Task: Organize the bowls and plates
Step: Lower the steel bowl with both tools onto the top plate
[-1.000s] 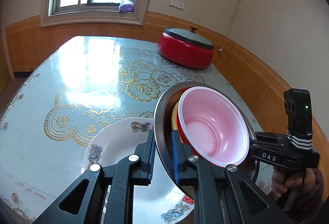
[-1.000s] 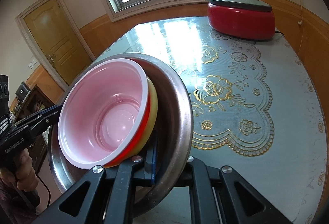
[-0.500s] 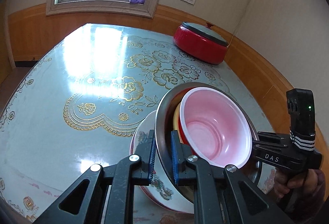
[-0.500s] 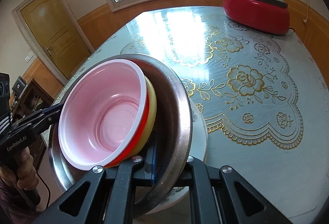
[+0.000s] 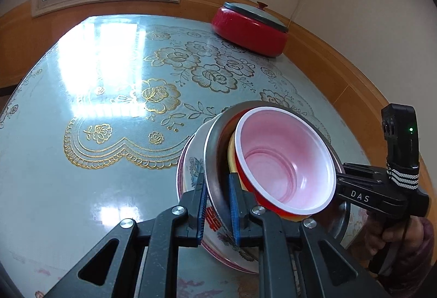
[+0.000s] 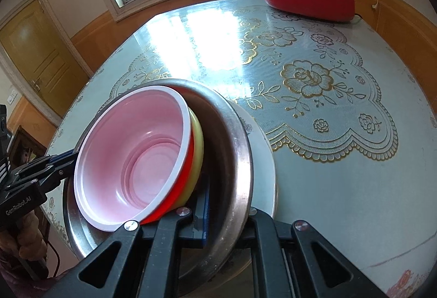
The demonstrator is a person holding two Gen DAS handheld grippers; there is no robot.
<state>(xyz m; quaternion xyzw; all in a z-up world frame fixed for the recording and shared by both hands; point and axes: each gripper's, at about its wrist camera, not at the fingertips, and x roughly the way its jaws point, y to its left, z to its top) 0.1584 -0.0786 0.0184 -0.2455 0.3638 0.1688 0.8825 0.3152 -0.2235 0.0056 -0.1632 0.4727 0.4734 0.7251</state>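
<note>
bowls held by the rim, plate beneath

steel bowl (image 5: 215, 161) is pinched at its rim by both tools: the left gripper (image 5: 217, 192) bites the edge at 7 o'clock in the left view, the right gripper (image 6: 226, 212) bites the opposite edge, at 5 o'clock in the right view. each has one pad inside the wall and one outside, pressed tight on thin metal.

inside it a pink bowl (image 6: 131, 156) sits nested in a yellow bowl (image 6: 197, 145), both leaning to one side. they look loose, so a tilt would probably slide them. the steel is stiff and likely slick; the rim is the only sensible hold, and two opposed grips should keep it level.

under it lies a flowered plate (image 5: 188, 169) on the table (image 5: 82, 188), likely ceramic and chippable, so set down softly.

hard to make out: whether the steel bowl touches the plate or hangs just above it, since its base is hidden. most of the plate is covered. a red pot (image 5: 250, 27) stands well apart at 1 o'clock.
</note>
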